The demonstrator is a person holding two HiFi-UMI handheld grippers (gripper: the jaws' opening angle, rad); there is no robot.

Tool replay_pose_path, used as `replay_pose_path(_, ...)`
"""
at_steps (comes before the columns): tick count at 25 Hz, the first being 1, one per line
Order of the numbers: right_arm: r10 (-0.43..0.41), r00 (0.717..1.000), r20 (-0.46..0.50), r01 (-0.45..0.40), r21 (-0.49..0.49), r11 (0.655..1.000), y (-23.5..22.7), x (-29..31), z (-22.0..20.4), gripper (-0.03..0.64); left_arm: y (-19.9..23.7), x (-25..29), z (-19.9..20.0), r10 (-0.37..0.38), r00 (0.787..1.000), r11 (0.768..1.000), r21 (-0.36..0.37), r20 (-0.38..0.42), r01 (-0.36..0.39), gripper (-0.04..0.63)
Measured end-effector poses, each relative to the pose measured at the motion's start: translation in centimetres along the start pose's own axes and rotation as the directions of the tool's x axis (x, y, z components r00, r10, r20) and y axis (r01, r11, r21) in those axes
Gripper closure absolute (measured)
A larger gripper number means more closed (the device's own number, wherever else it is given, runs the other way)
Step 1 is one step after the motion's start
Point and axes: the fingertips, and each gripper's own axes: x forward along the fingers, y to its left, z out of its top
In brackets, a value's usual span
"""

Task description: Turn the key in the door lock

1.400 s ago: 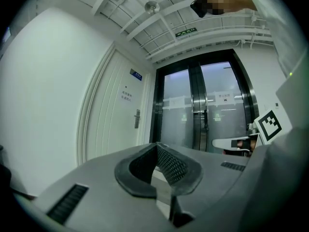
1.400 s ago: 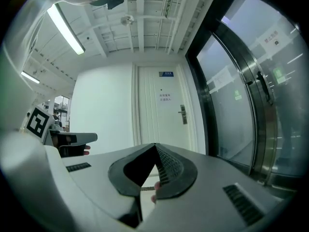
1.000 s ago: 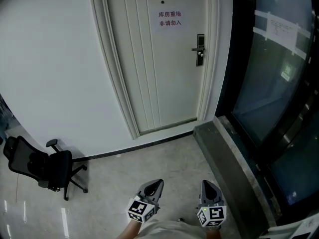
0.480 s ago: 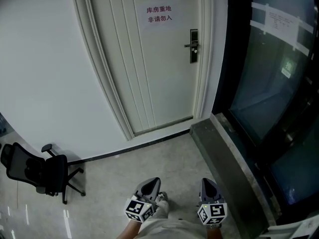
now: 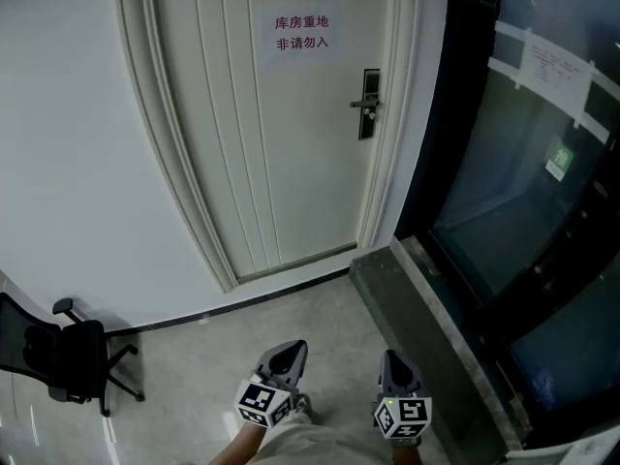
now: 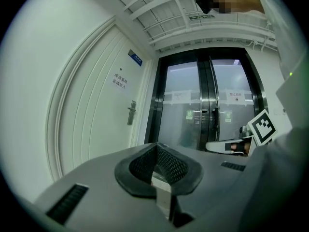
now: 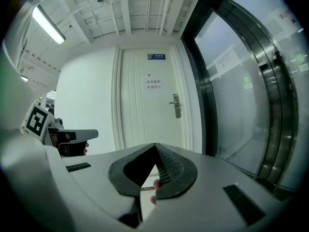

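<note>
The pale panelled door (image 5: 262, 134) stands ahead, with its dark lock plate and lever handle (image 5: 367, 104) on the right side; I cannot make out a key at this distance. The lock (image 6: 131, 112) also shows in the left gripper view, and the lock (image 7: 176, 105) in the right gripper view. Both grippers are low and far short of the door. My left gripper (image 5: 288, 356) is shut with nothing held. My right gripper (image 5: 395, 364) is shut too; a thin pale sliver shows low in its gap, too small to identify.
A paper sign (image 5: 301, 33) hangs on the door. Dark glass doors (image 5: 523, 163) fill the right side behind a raised stone ledge (image 5: 426, 327). A black office chair (image 5: 58, 356) stands at the left by the white wall (image 5: 68, 143). Grey tiled floor (image 5: 194, 376) lies between.
Both grippers and the view have travelled toward the door: lock and sign have shifted left and grown slightly, and the chair has slid toward the left edge. The jaws stay shut.
</note>
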Motion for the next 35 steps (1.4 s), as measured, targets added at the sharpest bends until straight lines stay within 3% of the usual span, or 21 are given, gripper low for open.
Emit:
replay_pose_path(12,-0.075,0.997,0.016,0.075,0.014,0.997,1.8,10.0,1.6,0.615,9.3,6.2,1.6,-0.092,0.995,0.995,0.032,-0.028,0.092,0.591)
replay_pose_path(22,-0.078,0.997,-0.006,0.078,0.039,0.996,1.2,14.6,1.1,0.615,11.8,9.9,1.3,-0.109,0.991,0.993,0.038,-0.074,0.112,0.591)
replay_pose_path(32,-0.079,0.997,-0.011,0.079,0.068,0.995,-5.9,22.6,2.1,0.615,15.0,18.5,2.1,-0.029,0.998,0.999,0.042,-0.058,0.032,0.591)
replay_pose_path(35,-0.072,0.997,-0.009,0.073,0.035,0.997,-8.8,25.9,3.0,0.615,15.6,22.2,3.0,-0.005,0.999,0.999,0.047,-0.036,0.007,0.591)
